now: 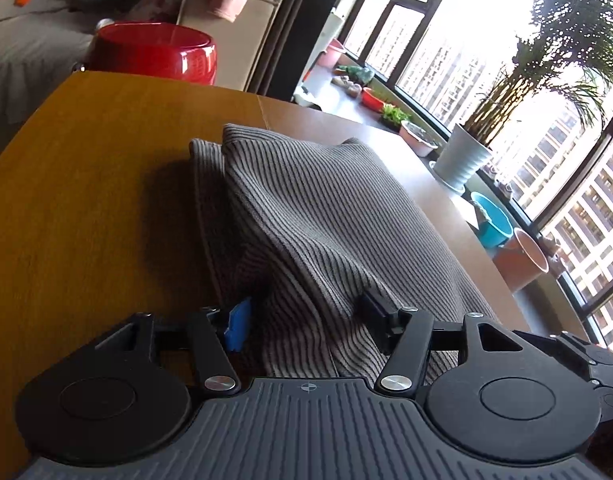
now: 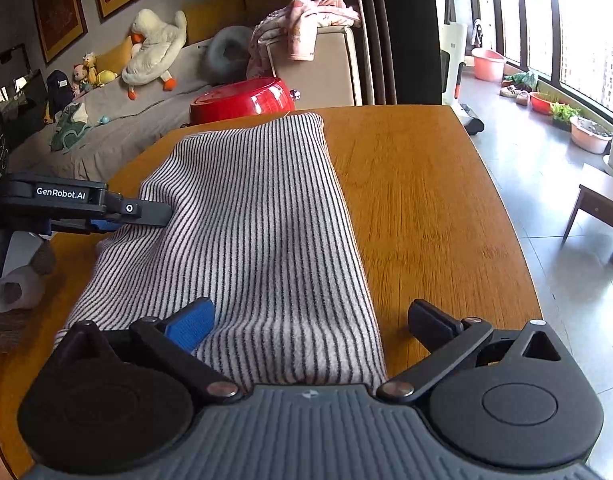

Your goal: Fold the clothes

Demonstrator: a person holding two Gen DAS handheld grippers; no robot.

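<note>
Striped ribbed knit garment [image 2: 250, 240]: folded long, mid-frame on wooden table [image 2: 426, 208]; bare wood right. Left gripper [image 1: 306, 316]: clamped on raised fold. Right gripper [image 2: 310, 320]: apart, straddling near hem.

Grey-and-dark striped garment [image 2: 258, 240] folded lengthwise, lying on wooden table [image 2: 426, 208]

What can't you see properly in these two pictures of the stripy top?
- Left wrist view: the near edge of the striped garment is hidden behind the left gripper.
- Right wrist view: the garment's near hem is covered by the right gripper.
- Right wrist view: the grey sock is cut off by the left edge.
</note>
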